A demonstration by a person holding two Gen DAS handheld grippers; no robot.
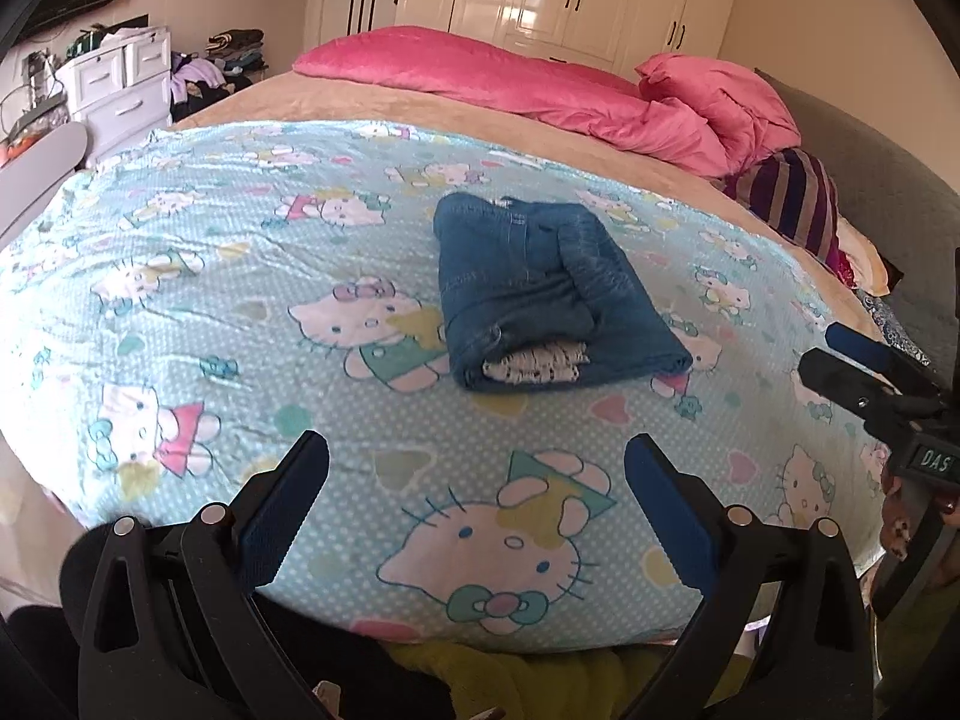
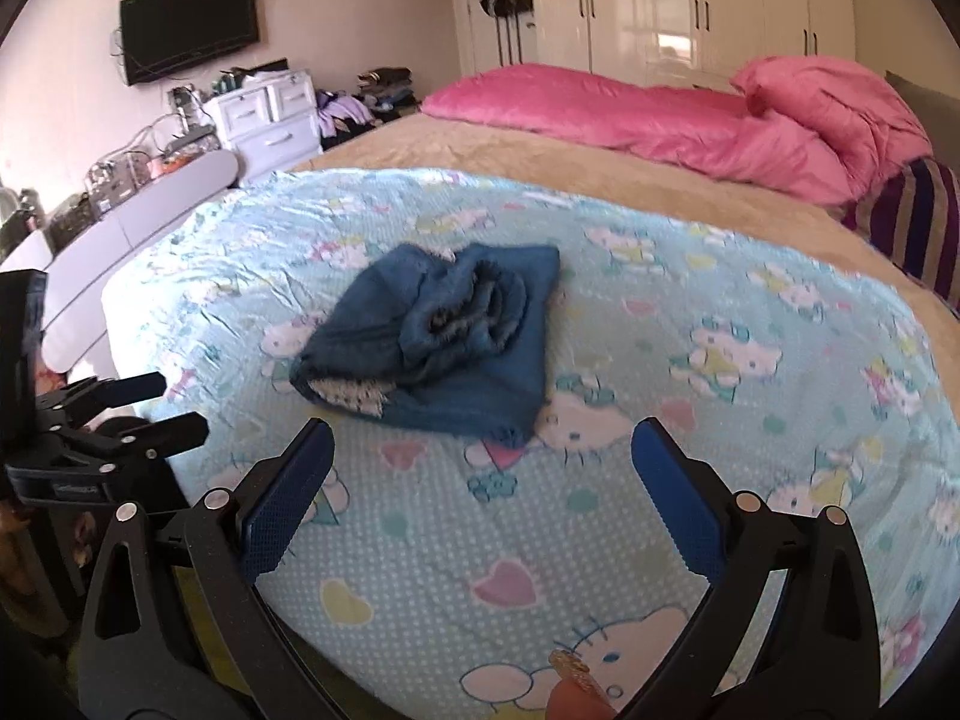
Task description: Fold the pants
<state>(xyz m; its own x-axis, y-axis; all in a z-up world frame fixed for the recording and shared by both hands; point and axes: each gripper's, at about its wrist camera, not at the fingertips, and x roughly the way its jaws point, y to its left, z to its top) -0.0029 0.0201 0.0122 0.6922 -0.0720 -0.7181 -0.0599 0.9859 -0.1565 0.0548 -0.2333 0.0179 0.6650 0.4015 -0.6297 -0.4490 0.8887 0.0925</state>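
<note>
You hold your left gripper [image 1: 477, 501] low over the near edge of the bed, its two blue-padded fingers [image 1: 285, 519] spread wide with nothing between them but the cartoon-cat sheet [image 1: 240, 276]. Your right gripper [image 2: 480, 489] sits the same way: jaws wide apart, empty, aimed across the sheet.

The pants [image 1: 543, 294] lie folded into a compact blue denim bundle on the light blue sheet, well apart from both grippers. In the left wrist view they sit just past centre toward 12 o'clock, with a patch of white patterned lining [image 1: 534, 366] showing at the near end of the fold. In the right wrist view the pants [image 2: 438, 342] lie toward 11 o'clock from the fingertips, the top layer rumpled and bunched, the same white lining peeking out at the bundle's 7 o'clock corner.

Each camera catches the other tool: your right gripper [image 1: 852, 360] comes in at 3 o'clock of the left view, and your left gripper [image 2: 153, 408] at 9 o'clock of the right view, both beside the bed edge and clear of the denim.

Beyond the sheet a tan blanket [image 2: 480, 150] covers the bed, with a pink duvet [image 2: 690, 114] heaped at 1 o'clock and a striped cushion [image 1: 792, 204] beside it. A white wardrobe [image 2: 690, 6] stands at 12 o'clock, a wall-mounted television [image 2: 189, 24] at 10 o'clock, and white drawers [image 2: 270, 120] below it
</note>
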